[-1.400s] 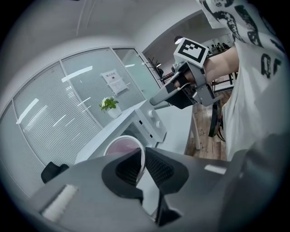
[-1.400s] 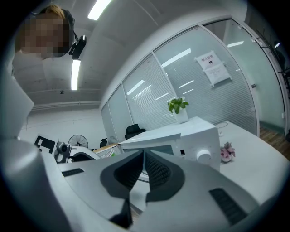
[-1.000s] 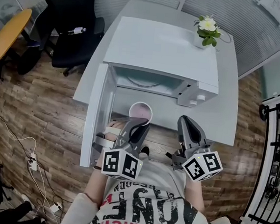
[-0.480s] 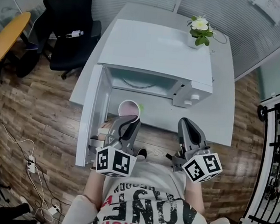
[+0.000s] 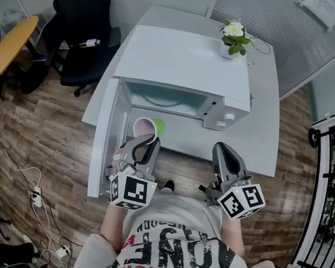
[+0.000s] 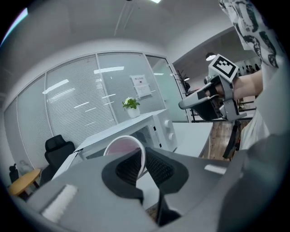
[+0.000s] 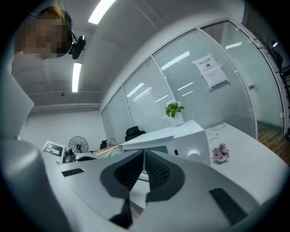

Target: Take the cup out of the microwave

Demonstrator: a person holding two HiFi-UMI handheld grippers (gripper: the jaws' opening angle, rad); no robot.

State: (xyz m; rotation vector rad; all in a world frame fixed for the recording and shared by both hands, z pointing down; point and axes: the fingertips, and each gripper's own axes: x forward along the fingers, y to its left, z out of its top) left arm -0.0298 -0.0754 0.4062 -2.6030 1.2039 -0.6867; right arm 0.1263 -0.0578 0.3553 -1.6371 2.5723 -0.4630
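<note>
The round cup (image 5: 145, 126), pale pink inside with green showing on its side, is out of the oven cavity; it hangs tilted just in front of the open mouth, above the front edge of the white table (image 5: 264, 110), beside the open door (image 5: 105, 136); your left gripper (image 5: 148, 140) has its jaws clamped on the cup's wall, one ribbed pad inside the rim and one outside, as the left gripper view shows; the white microwave (image 5: 186, 61) stands behind it, near the table's front edge, door swung out to the left; your right gripper (image 5: 224, 146) sits level off the table's front edge, well apart from the cup, jaws together on nothing; a potted plant with white flowers (image 5: 233, 35) stands near the table's far edge, behind the microwave.
</note>
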